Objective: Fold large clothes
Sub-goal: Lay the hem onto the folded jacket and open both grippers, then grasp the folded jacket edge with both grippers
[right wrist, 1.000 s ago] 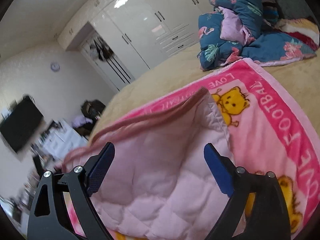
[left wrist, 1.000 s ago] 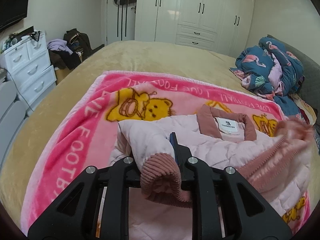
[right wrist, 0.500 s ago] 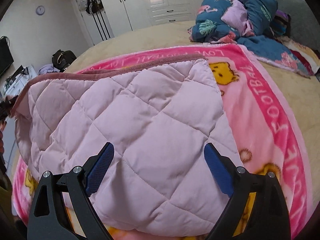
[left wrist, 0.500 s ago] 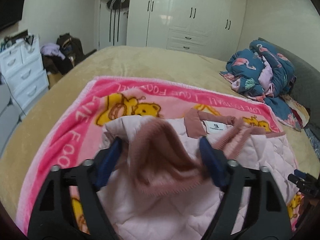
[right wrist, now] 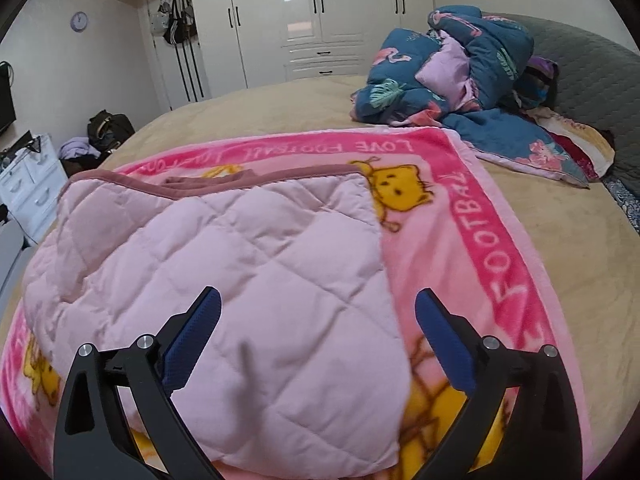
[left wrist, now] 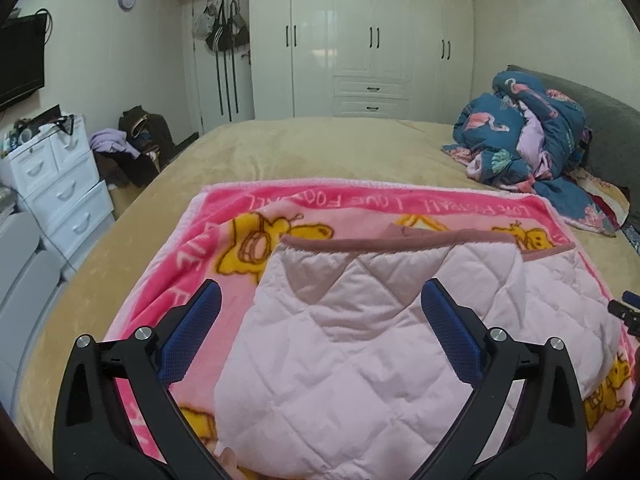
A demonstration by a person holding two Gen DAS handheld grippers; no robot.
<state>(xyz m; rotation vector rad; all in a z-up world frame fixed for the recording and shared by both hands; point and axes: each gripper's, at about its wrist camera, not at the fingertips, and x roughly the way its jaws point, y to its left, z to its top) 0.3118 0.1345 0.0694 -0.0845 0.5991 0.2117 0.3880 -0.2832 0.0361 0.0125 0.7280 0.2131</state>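
Left-wrist view: the left gripper hangs over the near part of a folded jacket, its jaws spread wide and just opened further, the blue pads clear of the cloth and holding nothing. This view alone shows, at its right edge, the dark tip of the right gripper beside the jacket's right side. It also shows the TV on the left wall and the full white dresser.

Right-wrist view: the right gripper hangs over the jacket's near right corner, jaws likewise wide, just opened a little further, with nothing gripped. This view alone shows the blanket's right border down to the near edge, and the grey headboard behind the quilt heap.

The jacket is pale pink, quilted in diamonds, with a dusty-rose trim running along its far edge. It lies folded flat as a rough rectangle on the pink bear-print blanket, which is spread over the tan bed.

The trimmed edge points away from the cameras, toward the wardrobe. Whether the long axis runs across or along the bed cannot be told through the fisheye.
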